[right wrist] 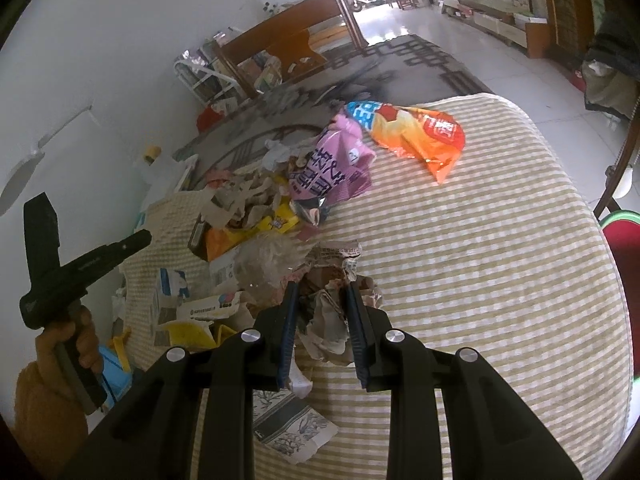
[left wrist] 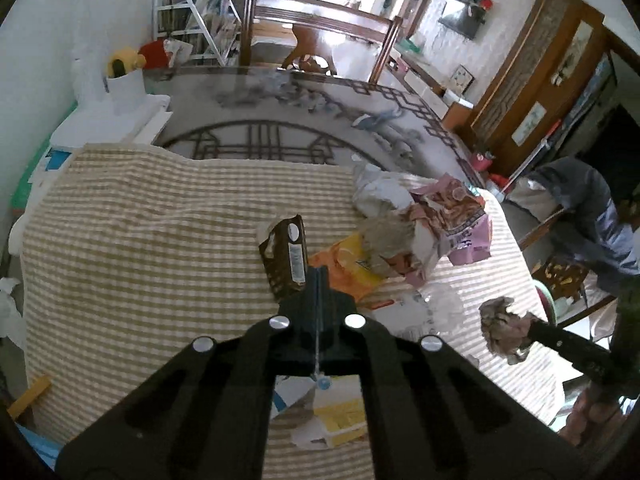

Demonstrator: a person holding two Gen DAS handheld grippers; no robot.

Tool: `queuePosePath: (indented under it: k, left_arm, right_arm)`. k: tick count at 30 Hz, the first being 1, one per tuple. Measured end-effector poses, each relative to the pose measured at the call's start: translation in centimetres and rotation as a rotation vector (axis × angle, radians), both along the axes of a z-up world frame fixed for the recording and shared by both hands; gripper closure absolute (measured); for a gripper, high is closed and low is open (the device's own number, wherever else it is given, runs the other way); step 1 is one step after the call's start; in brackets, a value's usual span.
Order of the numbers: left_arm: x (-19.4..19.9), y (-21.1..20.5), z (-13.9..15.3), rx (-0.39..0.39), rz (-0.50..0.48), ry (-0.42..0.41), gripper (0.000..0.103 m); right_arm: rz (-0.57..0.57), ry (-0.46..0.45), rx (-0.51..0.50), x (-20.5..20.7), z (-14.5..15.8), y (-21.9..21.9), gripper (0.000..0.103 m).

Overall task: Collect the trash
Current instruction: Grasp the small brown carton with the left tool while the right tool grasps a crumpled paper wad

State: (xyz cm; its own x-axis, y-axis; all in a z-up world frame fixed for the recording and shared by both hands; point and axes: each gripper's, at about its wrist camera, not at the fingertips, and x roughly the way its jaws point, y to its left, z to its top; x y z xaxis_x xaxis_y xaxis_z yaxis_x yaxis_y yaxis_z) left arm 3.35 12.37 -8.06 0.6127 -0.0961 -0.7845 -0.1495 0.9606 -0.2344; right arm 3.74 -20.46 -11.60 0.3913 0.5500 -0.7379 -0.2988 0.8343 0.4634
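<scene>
A heap of trash lies on the checked tablecloth (left wrist: pixel 140 220): a brown carton (left wrist: pixel 286 256), an orange-yellow bag (left wrist: pixel 348 264), a purple packet (right wrist: pixel 332 172), an orange snack bag (right wrist: pixel 420 136) and torn paper. My left gripper (left wrist: pixel 318 276) is shut, its tips just beside the brown carton, with nothing seen between them. In the right wrist view the left gripper (right wrist: pixel 146 236) hovers left of the heap, apart from the carton (right wrist: pixel 198 236). My right gripper (right wrist: pixel 322 286) is shut on a crumpled paper wad (right wrist: pixel 328 312), held just above the cloth. The left wrist view shows that wad (left wrist: pixel 504 328) too.
Beyond the cloth lies bare glass tabletop (left wrist: pixel 260 120) and a wooden chair (left wrist: pixel 320 20). White boxes (left wrist: pixel 116 112) stand at the table's left. A seated person in blue (left wrist: pixel 592 216) is at the right. A newspaper scrap (right wrist: pixel 292 428) and yellow papers (left wrist: pixel 340 416) lie near me.
</scene>
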Motion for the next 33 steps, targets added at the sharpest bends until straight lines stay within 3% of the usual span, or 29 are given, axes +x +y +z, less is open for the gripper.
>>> queuePosePath:
  k: [2,4,7,9,11,14,16,17,18,19,24,33]
  left_arm:
    - [0.8,0.6,-0.8,-0.023,0.025,0.026,0.096]
    - [2.0,1.5,-2.0,-0.044,0.063,0.057,0.072]
    - [3.7,2.0,-3.4,-0.112,0.084,0.106,0.057]
    - [4.5,1.8,-4.0,-0.093,0.087,0.123,0.050]
    - [5.5,1.5,-5.1,-0.051,0.105,0.175,0.050]
    - [6.3,1.6,-6.4,-0.060,0.129,0.226,0.051]
    - [6.5,1.6,-6.9,-0.065,0.122,0.238,0.061]
    - [6.3,1.7,-6.8,-0.073,0.119,0.228,0.065]
    - [6.2,1.6,-6.7,-0.074,0.113,0.221,0.077]
    - [6.0,1.6,-6.3,-0.055,0.114,0.210,0.079]
    - [3.9,1.5,-4.0,-0.032,0.129,0.120,0.079]
    - [0.2,-2.1,2.6,-0.087,0.066,-0.058,0.079]
  right_arm:
    - [-0.006,0.001,0.003,-0.1,0.0,-0.3,0.079]
    - [-0.007,0.002,0.003,-0.1,0.0,-0.4,0.079]
    - [-0.010,0.013,0.005,-0.3,-0.3,-0.6,0.079]
    - [-0.014,0.019,0.006,-0.3,-0.4,-0.7,0.078]
    - [-0.020,0.020,0.007,-0.4,-0.4,-0.9,0.078]
    - [-0.027,0.015,0.008,-0.4,-0.2,-1.3,0.078]
    - [-0.034,0.018,0.010,-0.4,-0.3,-1.5,0.078]
    - [-0.037,0.019,0.011,-0.4,-0.3,-1.6,0.078]
    - [-0.039,0.020,0.012,-0.4,-0.3,-1.7,0.078]
    - [-0.042,0.023,0.014,-0.3,-0.4,-1.8,0.078]
    - [-0.044,0.024,0.021,-0.1,-0.5,-1.9,0.078]
    - [-0.084,0.010,0.039,0.6,0.1,-3.5,0.078]
